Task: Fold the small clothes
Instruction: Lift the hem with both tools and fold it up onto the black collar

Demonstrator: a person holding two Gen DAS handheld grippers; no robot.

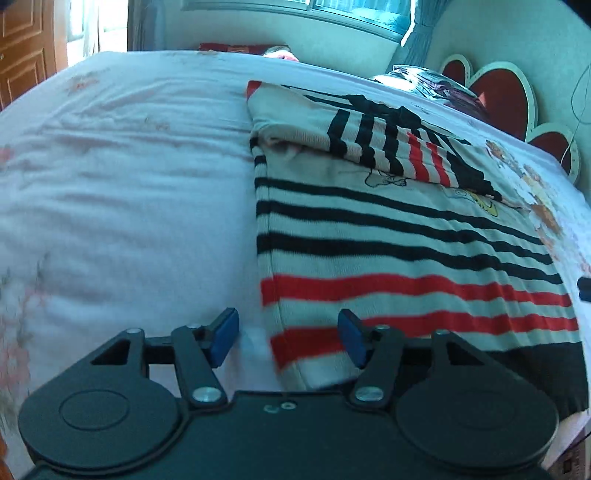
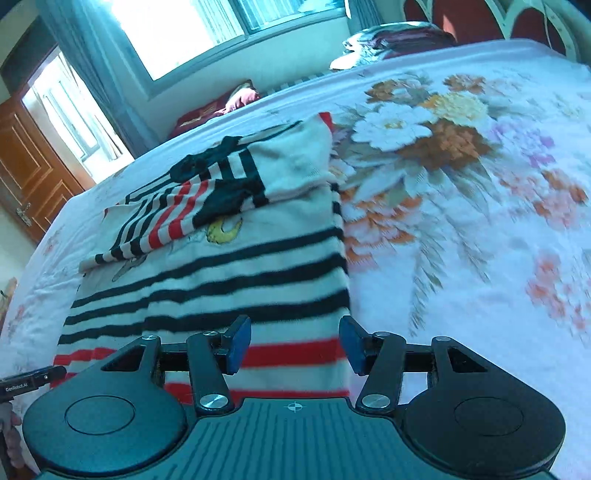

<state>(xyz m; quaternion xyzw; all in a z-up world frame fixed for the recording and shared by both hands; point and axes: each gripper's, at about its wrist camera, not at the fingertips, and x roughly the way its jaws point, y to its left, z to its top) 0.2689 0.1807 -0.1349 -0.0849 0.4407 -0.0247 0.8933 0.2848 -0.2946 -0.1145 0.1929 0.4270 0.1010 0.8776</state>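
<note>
On the bed (image 1: 110, 192), spread with a pale floral cover, we see a striped sweater (image 1: 388, 236) lying flat, its sleeves folded in across the chest so that their black and red bands cross the body's stripes.

Our left gripper (image 1: 288, 338) stands about half open over the sweater's lower left corner. Its blue pads (image 1: 223, 341) are apart, and the red-striped hem edge shows in the gap between them, but neither pad presses on the cloth; nothing is held. Whether the tips touch the knit we cannot tell, since the frame is blurred there.

Our right gripper (image 2: 295, 345) is likewise about half open, poised over the lower right part of the striped sweater (image 2: 236, 266). Its blue pads (image 2: 238, 347) flank a stretch of red and white hem without pinching it.

From the left wrist we get the sweater's left edge against plain pale bedding, a heart-shaped red headboard (image 1: 506, 96) at the far right, and a wooden door (image 1: 26, 48) at the far left. The right wrist view shows instead the big orange and white flower print (image 2: 436, 140) beside the sweater's right edge, a bright window (image 2: 192, 33), the door (image 2: 33, 177), and the black body of the other gripper at the left border with a hand just below it.
</note>
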